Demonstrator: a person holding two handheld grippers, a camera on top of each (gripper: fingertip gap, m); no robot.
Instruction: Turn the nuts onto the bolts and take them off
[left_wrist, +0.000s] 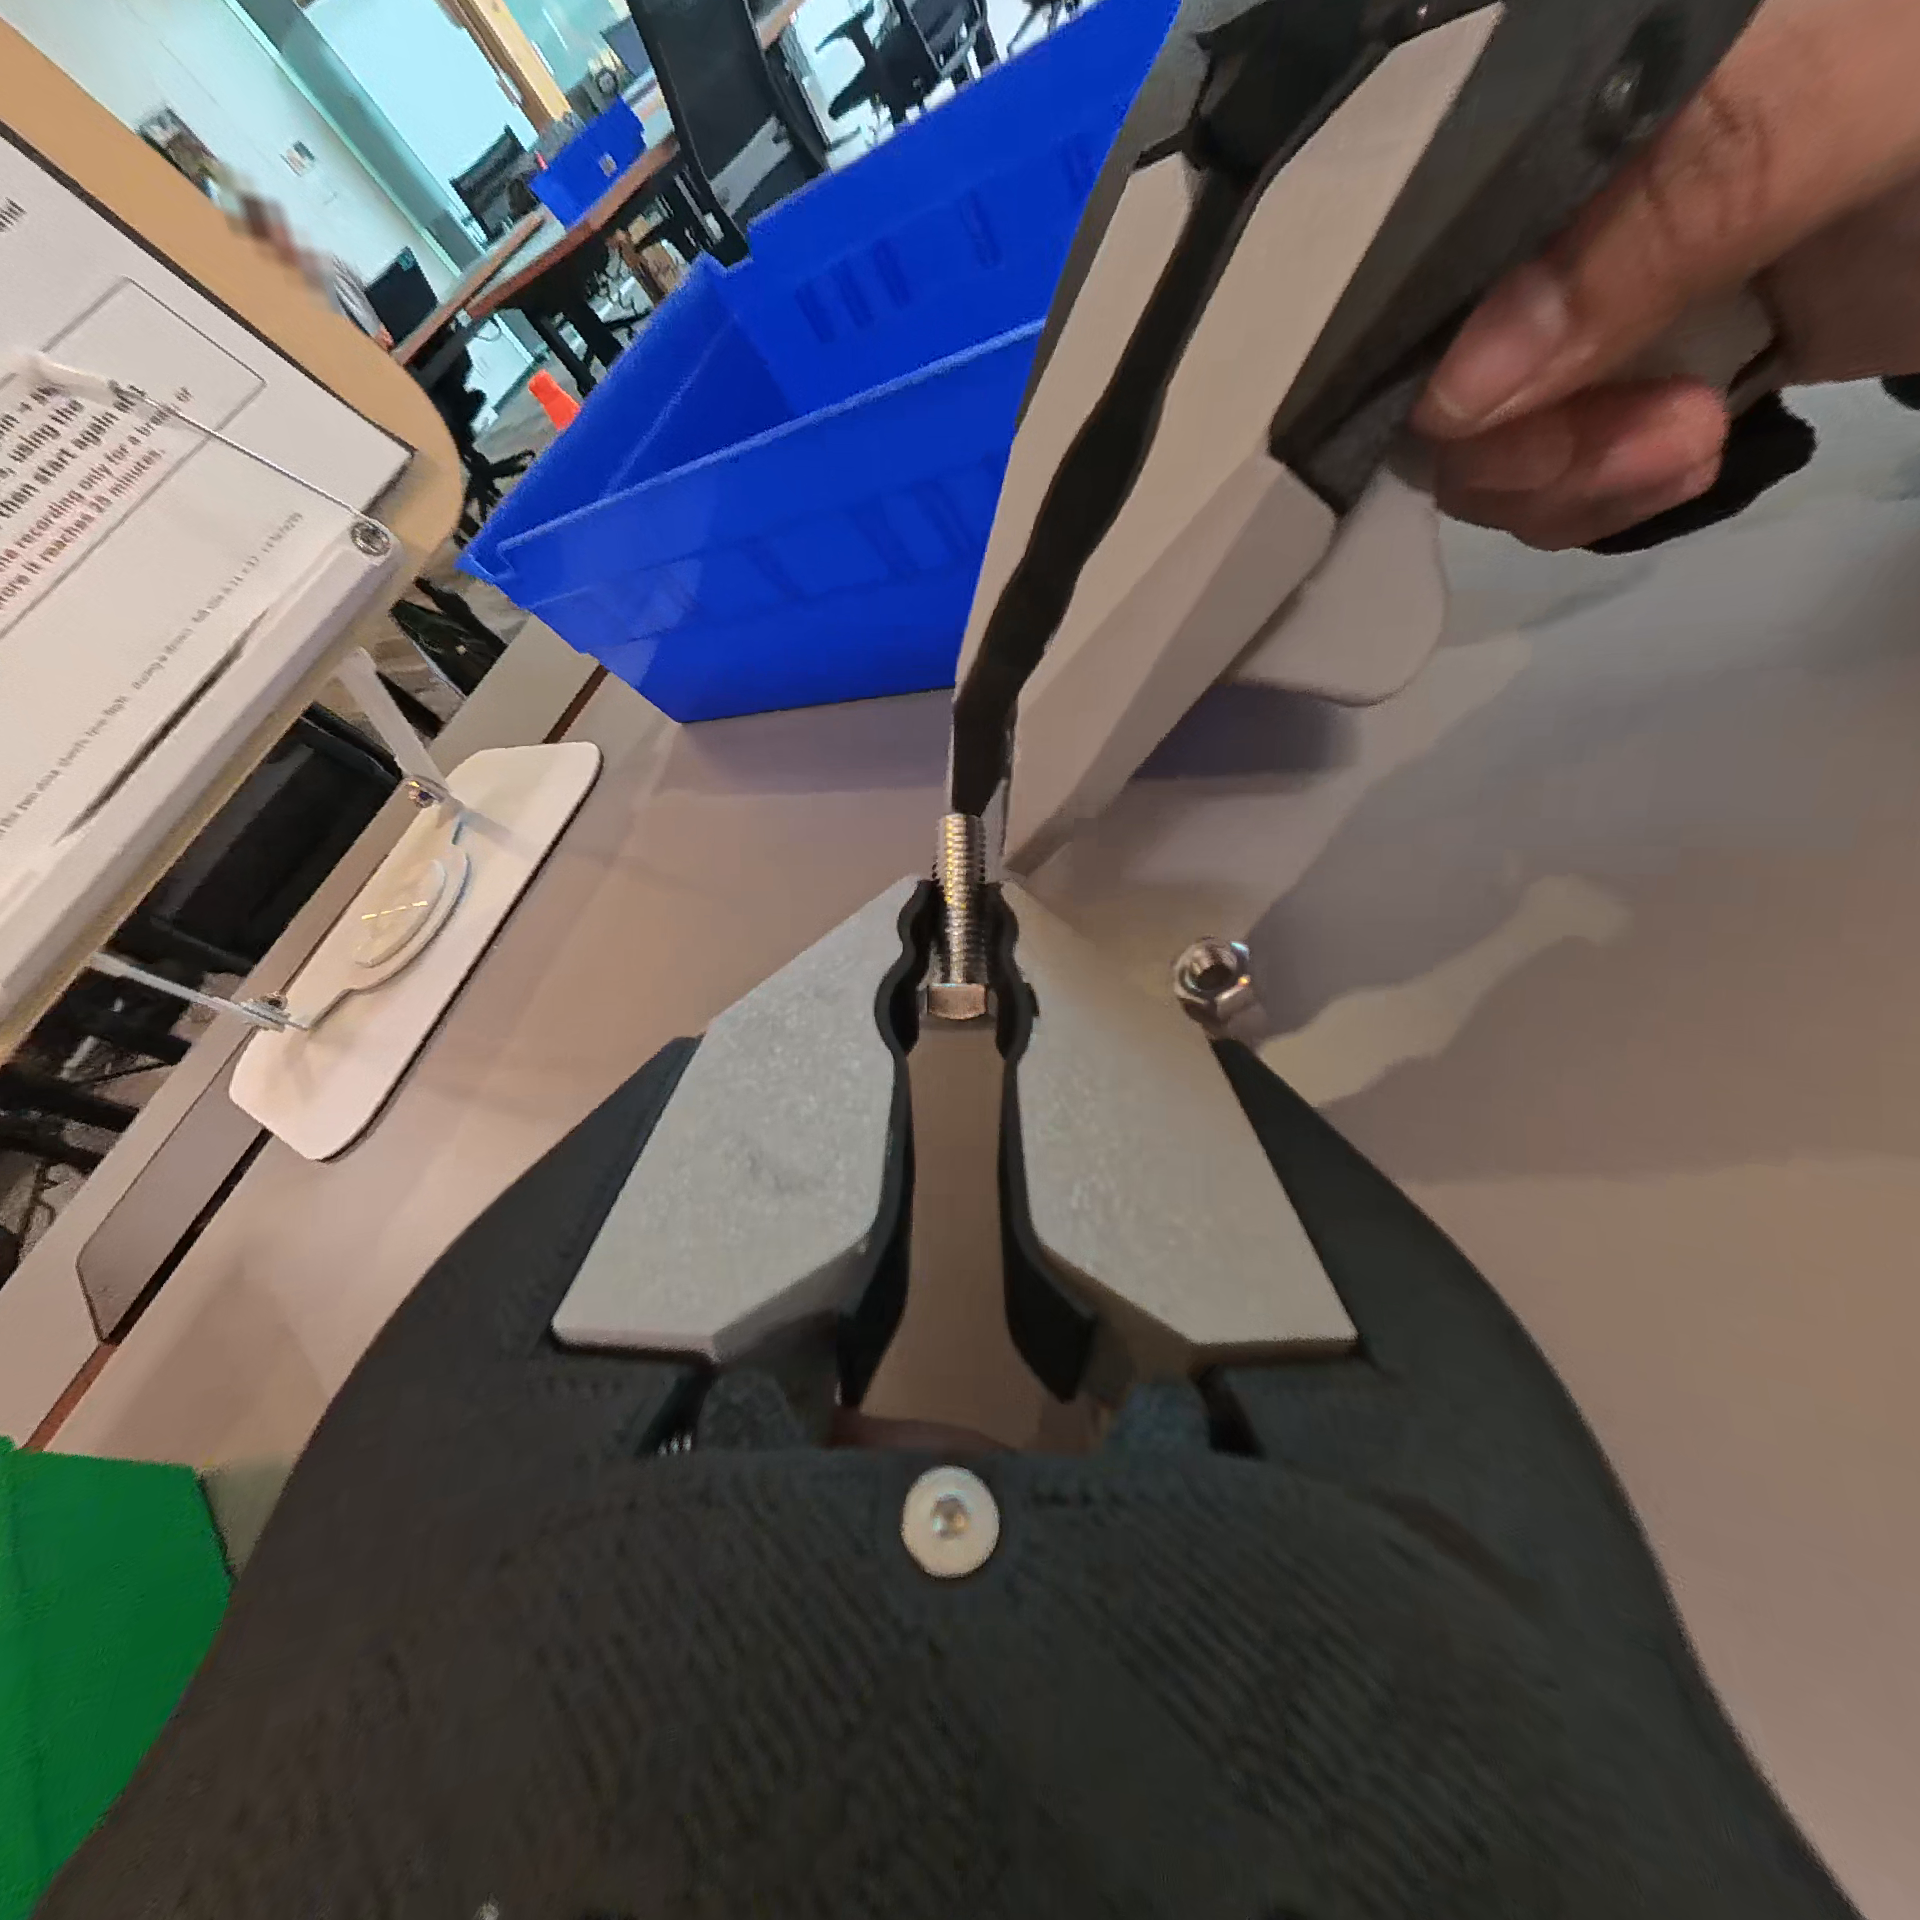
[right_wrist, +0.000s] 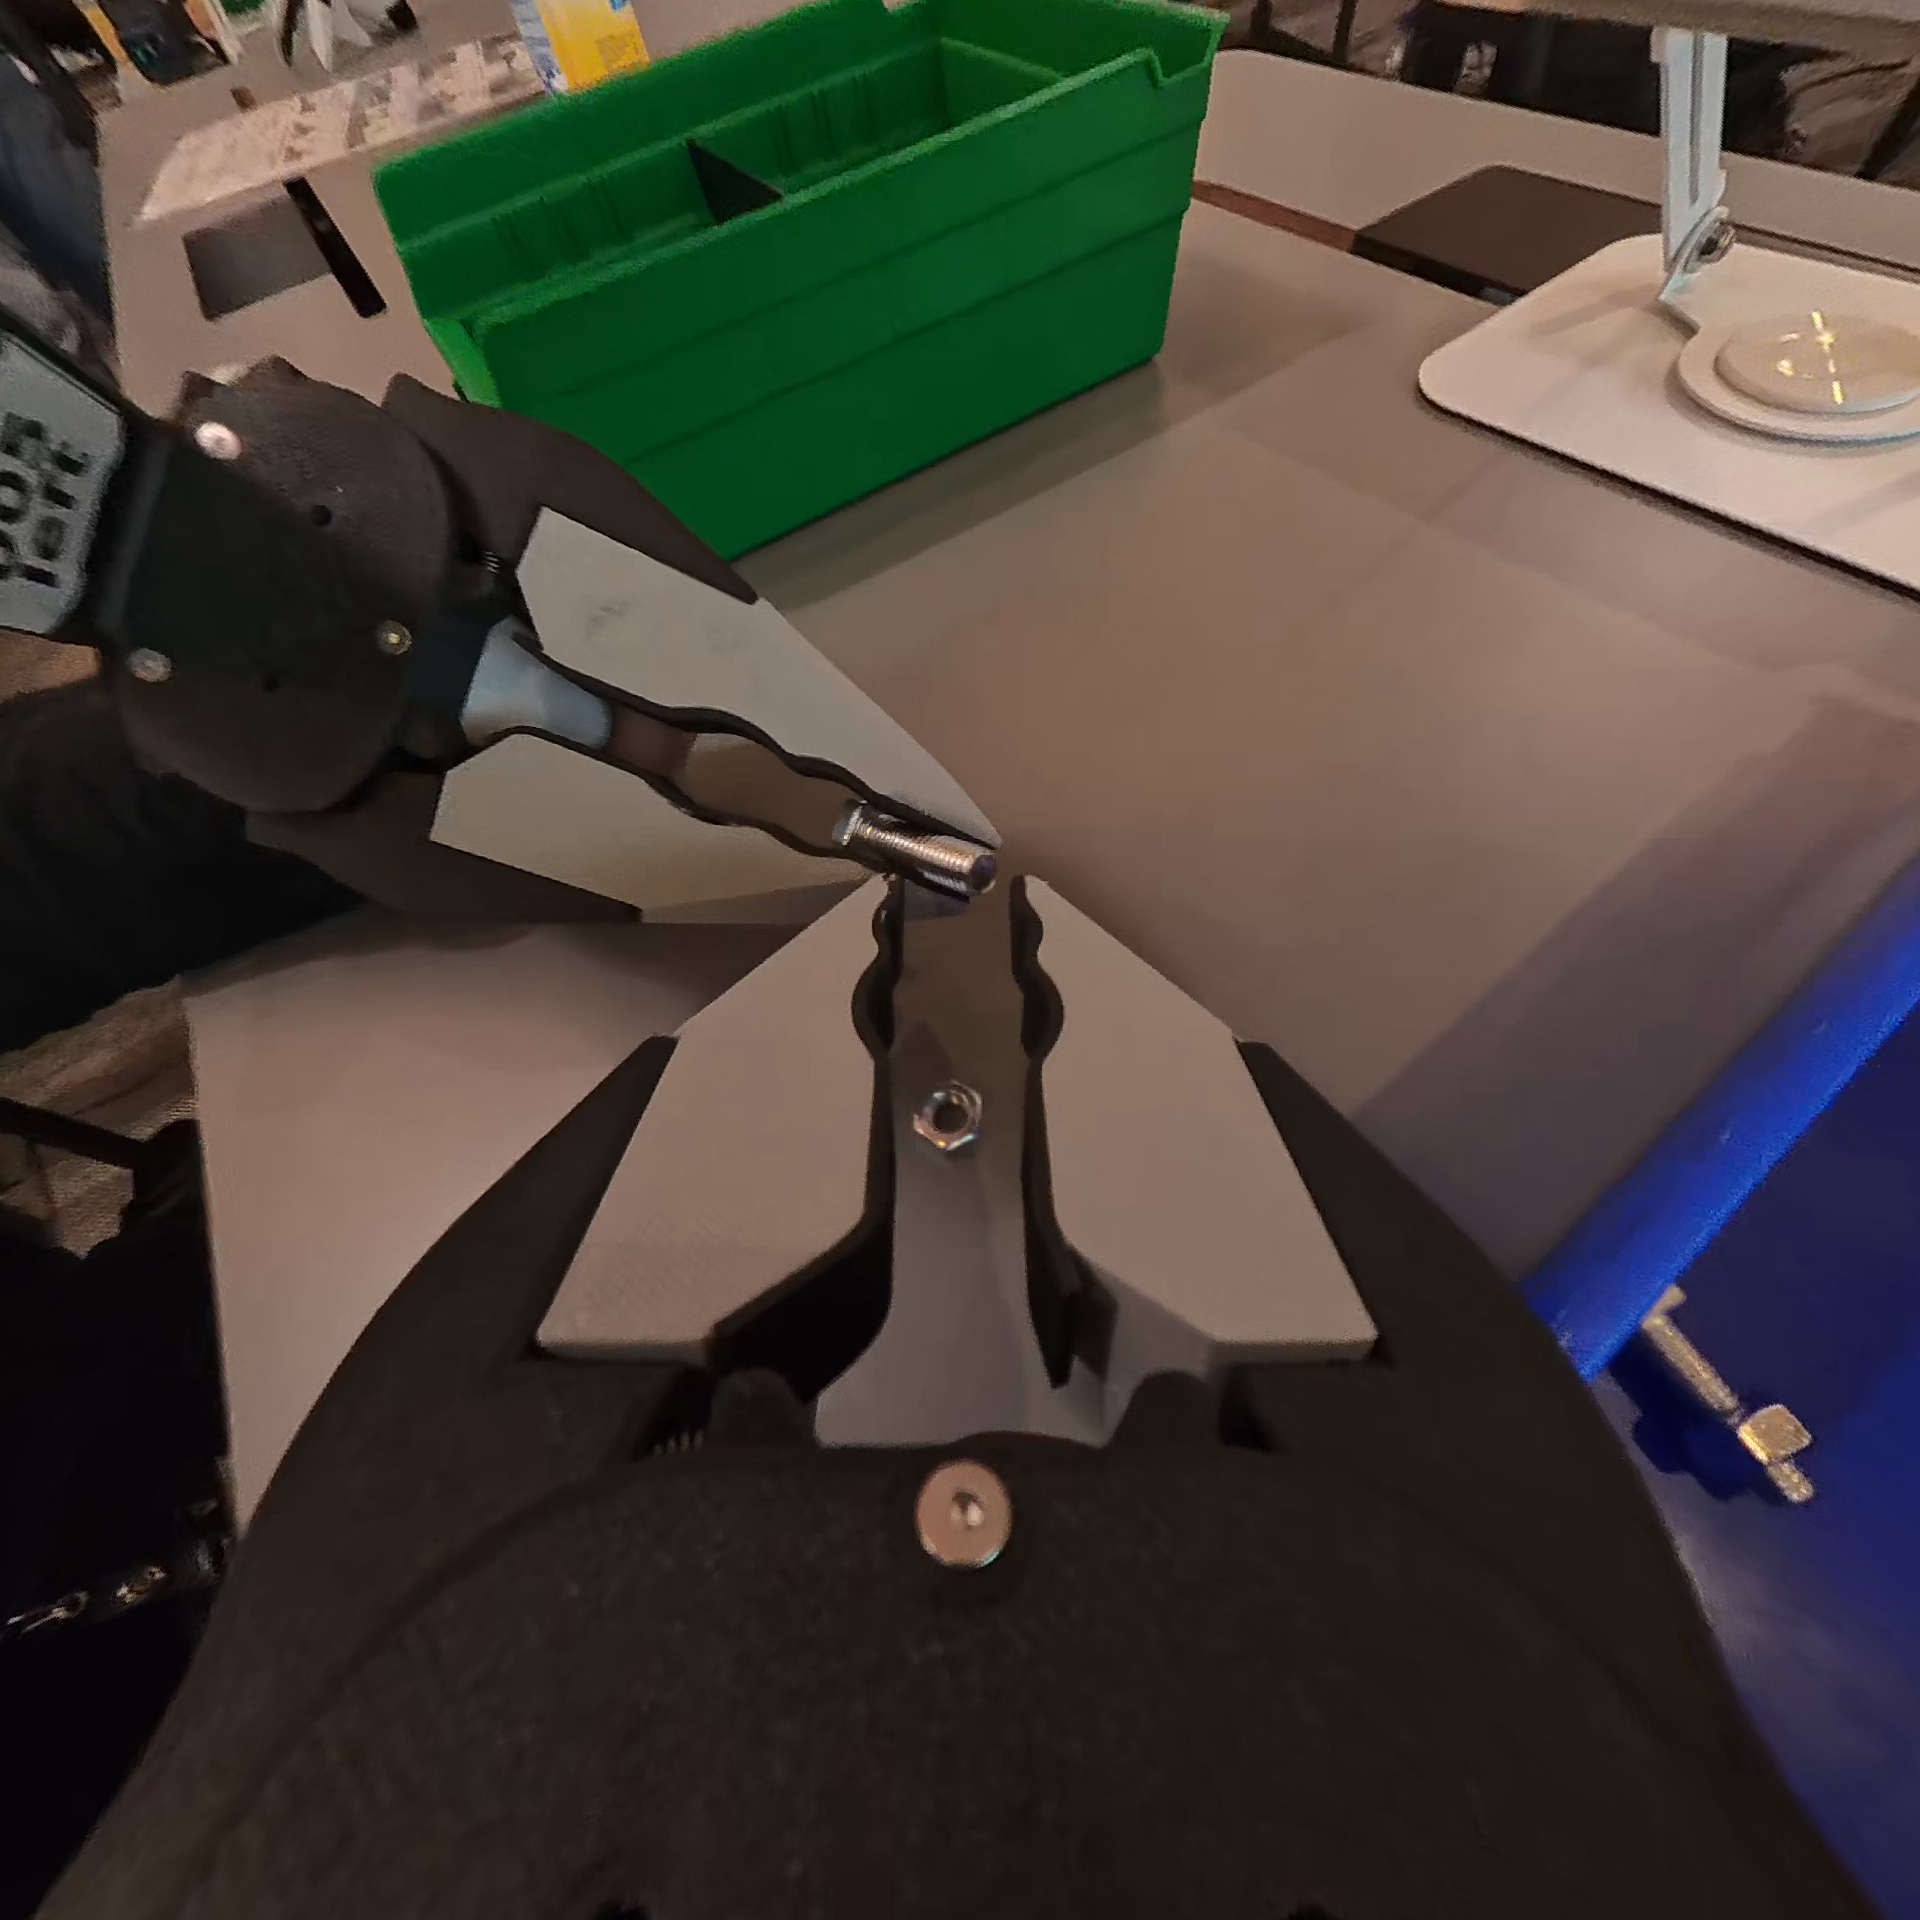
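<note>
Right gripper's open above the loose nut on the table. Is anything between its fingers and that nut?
Nothing visible. The nut lies alone on the bare table, framed between the open right gripper fingers. The closest thing is the bolt held in the left gripper, beyond the fingertips, not over the nut.

We see our right gripper (right_wrist: 954, 883) parted, nut (right_wrist: 943, 1114) lying on the table (right_wrist: 1351, 727) between its fingers. Left gripper (right_wrist: 940, 844) at 9 o'clock clamps the bolt (right_wrist: 914, 844); green bin (right_wrist: 810, 260) at 12.

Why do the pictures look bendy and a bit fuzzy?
Left wrist view: the wide lens curves the table edges, and the blue bin is soft. Right wrist view: the green bin bulges, corners smear, and the nut glints.
</note>
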